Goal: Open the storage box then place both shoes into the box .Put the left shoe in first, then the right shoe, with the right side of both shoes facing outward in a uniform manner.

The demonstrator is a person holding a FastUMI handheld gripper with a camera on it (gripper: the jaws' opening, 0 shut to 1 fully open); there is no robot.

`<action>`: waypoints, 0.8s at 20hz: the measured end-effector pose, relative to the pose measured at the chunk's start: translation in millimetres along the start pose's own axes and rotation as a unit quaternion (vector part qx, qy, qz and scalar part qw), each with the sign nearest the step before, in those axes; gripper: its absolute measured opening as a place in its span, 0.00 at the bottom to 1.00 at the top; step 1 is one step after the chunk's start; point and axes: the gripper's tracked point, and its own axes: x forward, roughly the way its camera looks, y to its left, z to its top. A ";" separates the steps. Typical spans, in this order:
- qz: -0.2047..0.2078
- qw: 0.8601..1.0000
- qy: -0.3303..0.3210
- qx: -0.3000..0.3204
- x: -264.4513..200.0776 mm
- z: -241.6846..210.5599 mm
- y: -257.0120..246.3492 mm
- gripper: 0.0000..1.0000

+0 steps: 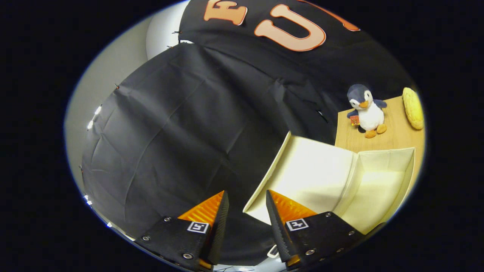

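Note:
A cream storage box (382, 185) stands on the wooden table (393, 136), just ahead and to the right of my fingers. Its lid (314, 170) is swung up and back, so the bare inside shows with nothing in it. My gripper (247, 198) is open, its fingers apart with nothing between them. The right fingertip (272, 200) overlaps the lid's near edge in the picture; whether it touches I cannot tell. The view is tilted.
Black cloth of the booth wall (181, 136) hangs ahead and to the left of the fingers. Beyond the box on the table stand a plush penguin (366, 111) and a yellow corn-shaped toy (413, 107).

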 end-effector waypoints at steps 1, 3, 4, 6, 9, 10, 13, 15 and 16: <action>-0.007 1.000 -0.003 -0.009 -4.8 0.7 0.4 0.64; -0.024 0.999 -0.006 -0.025 -19.9 -0.6 -10.1 0.71; -0.033 0.999 -0.008 -0.034 -29.3 -0.7 -19.3 0.73; -0.046 0.998 -0.013 -0.051 -49.8 0.6 -32.3 0.80; -0.089 0.993 -0.018 -0.071 -80.0 5.6 -62.3 0.90; -0.104 0.991 -0.022 -0.078 -91.3 8.7 -73.1 0.92; -0.141 0.985 -0.035 -0.096 -126.5 13.8 -99.0 0.96; -0.169 0.979 -0.044 -0.108 -150.8 18.6 -121.0 0.96; -0.185 0.975 -0.047 -0.113 -163.9 20.5 -132.6 0.96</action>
